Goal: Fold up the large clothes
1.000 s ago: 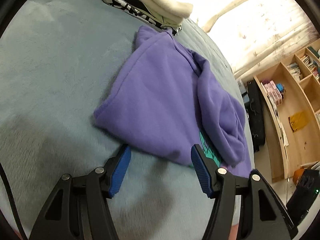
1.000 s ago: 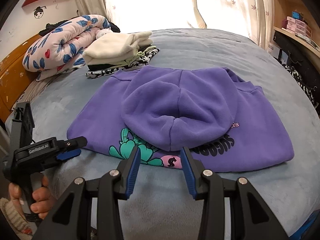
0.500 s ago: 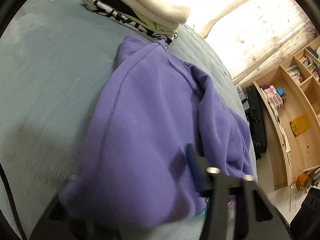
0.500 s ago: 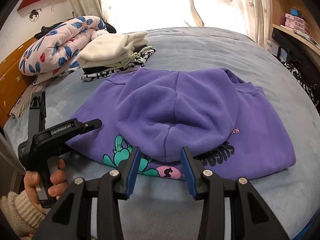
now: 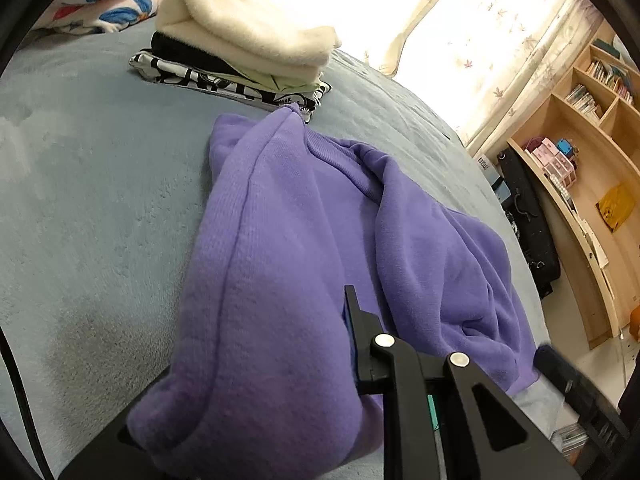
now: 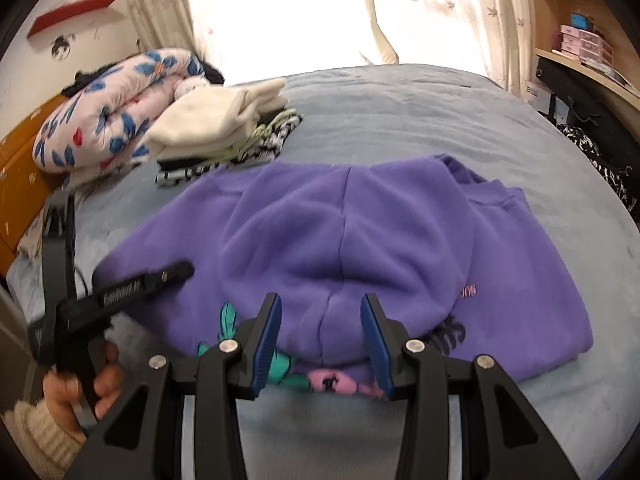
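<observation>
Left gripper (image 5: 280,360) now pushed into purple hoodie (image 5: 304,240), finger state unclear; right gripper (image 6: 320,332) fingers apart

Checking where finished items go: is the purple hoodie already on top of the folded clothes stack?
No, the purple hoodie lies on the bed beside the folded stack.

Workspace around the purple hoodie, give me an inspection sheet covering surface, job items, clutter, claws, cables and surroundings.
Surface: bed with grey-blue plush cover.
Job's things: purple hoodie lying partly folded, hood laid over the printed front.
Clutter: stack of folded clothes just beyond the hoodie; rolled floral quilt at the headboard side.
Grippers: left claw has hoodie fabric bunched over it, one finger hidden; right claw open at the hood's near edge.
Cables: thin black cable at the left view's edge.
Surroundings: bright curtains; wooden shelves.
</observation>
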A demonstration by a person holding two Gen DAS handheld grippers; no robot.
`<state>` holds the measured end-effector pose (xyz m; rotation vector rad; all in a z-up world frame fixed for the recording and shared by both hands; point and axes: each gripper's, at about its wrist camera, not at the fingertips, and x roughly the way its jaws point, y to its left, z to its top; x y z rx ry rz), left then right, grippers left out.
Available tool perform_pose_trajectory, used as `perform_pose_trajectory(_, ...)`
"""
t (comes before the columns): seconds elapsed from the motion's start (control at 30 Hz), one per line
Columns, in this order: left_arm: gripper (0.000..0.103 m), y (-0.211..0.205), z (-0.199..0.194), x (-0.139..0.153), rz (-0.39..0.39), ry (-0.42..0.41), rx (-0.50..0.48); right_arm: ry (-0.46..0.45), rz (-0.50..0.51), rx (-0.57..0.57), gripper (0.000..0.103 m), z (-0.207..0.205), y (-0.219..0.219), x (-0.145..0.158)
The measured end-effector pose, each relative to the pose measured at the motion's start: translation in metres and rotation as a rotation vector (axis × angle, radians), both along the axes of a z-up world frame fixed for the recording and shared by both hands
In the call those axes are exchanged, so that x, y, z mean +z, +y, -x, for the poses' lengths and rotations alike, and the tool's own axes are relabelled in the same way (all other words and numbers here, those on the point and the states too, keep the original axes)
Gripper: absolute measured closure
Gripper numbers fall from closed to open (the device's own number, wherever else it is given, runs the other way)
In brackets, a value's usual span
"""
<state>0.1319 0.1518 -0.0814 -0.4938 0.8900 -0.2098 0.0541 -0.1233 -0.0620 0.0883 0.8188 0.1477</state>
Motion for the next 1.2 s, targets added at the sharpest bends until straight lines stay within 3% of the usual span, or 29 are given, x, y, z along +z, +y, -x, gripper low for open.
perform_pose_trajectory(0.1, 0.089, 0.002, 0.005, 0.004, -0.013, -0.009, -0.001, -0.014, -0.021, -0.008, 0.062, -0.019, -0.003, 0.000)
perform_pose_trajectory(0.17, 0.089, 0.001, 0.006, 0.010, -0.026, -0.020, -0.002, -0.014, 0.022, -0.008, 0.070, -0.033, 0.000, -0.010)
perform_pose_trajectory(0.27, 0.089, -0.001, 0.010, 0.017, -0.045, -0.037, -0.006, 0.067, 0.030, -0.003, 0.078, -0.050, 0.001, -0.042)
perform_pose_trajectory(0.37, 0.089, -0.005, 0.011, 0.024, -0.054, -0.052, -0.015, 0.121, 0.008, 0.008, 0.078, -0.050, -0.001, -0.068)
perform_pose_trajectory(0.5, 0.089, -0.017, 0.014, 0.035, -0.108, -0.086, -0.020, 0.093, 0.056, 0.028, 0.078, -0.042, 0.006, -0.071)
perform_pose_trajectory(0.63, 0.089, -0.030, 0.019, 0.052, -0.152, -0.134, -0.027, 0.094, 0.018, 0.028, 0.078, -0.040, 0.000, -0.072)
perform_pose_trajectory(0.77, 0.089, -0.059, 0.025, 0.076, -0.248, -0.212, -0.063, 0.090, 0.004, 0.029, 0.077, -0.039, -0.004, -0.074)
perform_pose_trajectory(0.97, 0.089, -0.111, 0.029, 0.110, -0.332, -0.328, -0.161, 0.115, -0.131, 0.006, 0.078, -0.038, -0.027, -0.075)
perform_pose_trajectory(1.2, 0.089, -0.163, 0.026, 0.127, -0.388, -0.386, -0.254, 0.150, -0.321, -0.019, 0.078, -0.030, -0.058, -0.081)
